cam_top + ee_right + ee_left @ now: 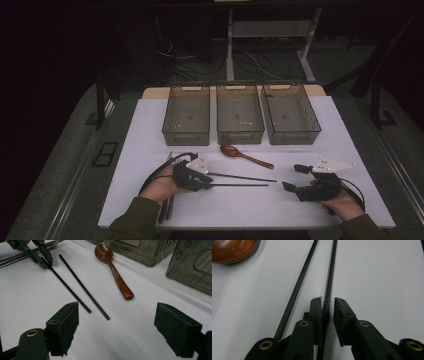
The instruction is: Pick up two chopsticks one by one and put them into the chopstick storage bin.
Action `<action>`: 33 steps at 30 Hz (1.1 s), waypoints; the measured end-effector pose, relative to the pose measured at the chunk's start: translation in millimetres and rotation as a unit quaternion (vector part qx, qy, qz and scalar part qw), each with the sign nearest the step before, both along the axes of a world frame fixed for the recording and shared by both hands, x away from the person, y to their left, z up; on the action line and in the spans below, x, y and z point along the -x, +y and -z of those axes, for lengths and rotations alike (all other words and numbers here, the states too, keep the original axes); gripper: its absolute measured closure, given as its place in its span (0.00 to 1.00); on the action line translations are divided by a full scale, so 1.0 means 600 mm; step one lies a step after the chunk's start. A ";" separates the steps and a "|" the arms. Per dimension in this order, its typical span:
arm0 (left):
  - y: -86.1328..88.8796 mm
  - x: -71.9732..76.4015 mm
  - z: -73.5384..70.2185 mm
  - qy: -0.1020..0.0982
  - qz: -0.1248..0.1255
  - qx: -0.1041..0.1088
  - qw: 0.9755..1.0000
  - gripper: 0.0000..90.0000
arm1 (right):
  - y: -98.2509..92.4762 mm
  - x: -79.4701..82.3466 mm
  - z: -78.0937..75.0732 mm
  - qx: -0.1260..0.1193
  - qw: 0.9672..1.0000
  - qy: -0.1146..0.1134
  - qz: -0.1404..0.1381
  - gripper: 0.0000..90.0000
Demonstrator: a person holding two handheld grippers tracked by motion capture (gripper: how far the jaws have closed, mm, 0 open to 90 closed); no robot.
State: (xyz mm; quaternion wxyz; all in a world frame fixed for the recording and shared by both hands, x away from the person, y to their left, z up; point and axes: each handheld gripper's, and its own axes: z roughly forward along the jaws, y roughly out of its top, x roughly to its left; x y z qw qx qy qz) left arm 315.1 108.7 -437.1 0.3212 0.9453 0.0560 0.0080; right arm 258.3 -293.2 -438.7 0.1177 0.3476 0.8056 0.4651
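Two black chopsticks lie side by side on the white table (250, 210). The nearer chopstick (240, 185) (331, 270) runs between the jaws of my left gripper (207, 180) (328, 302). One pad rests against it, a gap shows at the other pad, and the stick lies flat. The farther chopstick (240, 177) (298, 285) lies just outside the jaws. A brown wooden spoon (245, 155) (115, 270) lies behind them. My right gripper (294, 177) (116, 312) rests wide open at the right, with nothing between its pads, facing the chopsticks' tips (100, 310).
Three smoky clear bins (186, 114) (240, 114) (290, 112) stand in a row at the back of the table. Metal utensils (167, 205) lie under the left hand near the front left edge. Bare table lies between the two grippers.
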 end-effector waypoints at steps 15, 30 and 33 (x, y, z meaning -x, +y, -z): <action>0.009 -0.001 0.006 0.007 0.032 0.023 0.999 0.95 | -0.001 0.000 0.000 -0.001 1.000 -0.002 -0.002 0.22; 0.009 0.013 -0.009 0.031 0.038 0.040 0.998 0.95 | 0.001 0.001 0.001 -0.001 1.000 0.000 -0.004 0.21; 0.011 0.014 -0.016 0.031 0.037 0.052 0.998 0.95 | 0.005 0.000 0.004 -0.006 1.000 -0.001 -0.005 0.16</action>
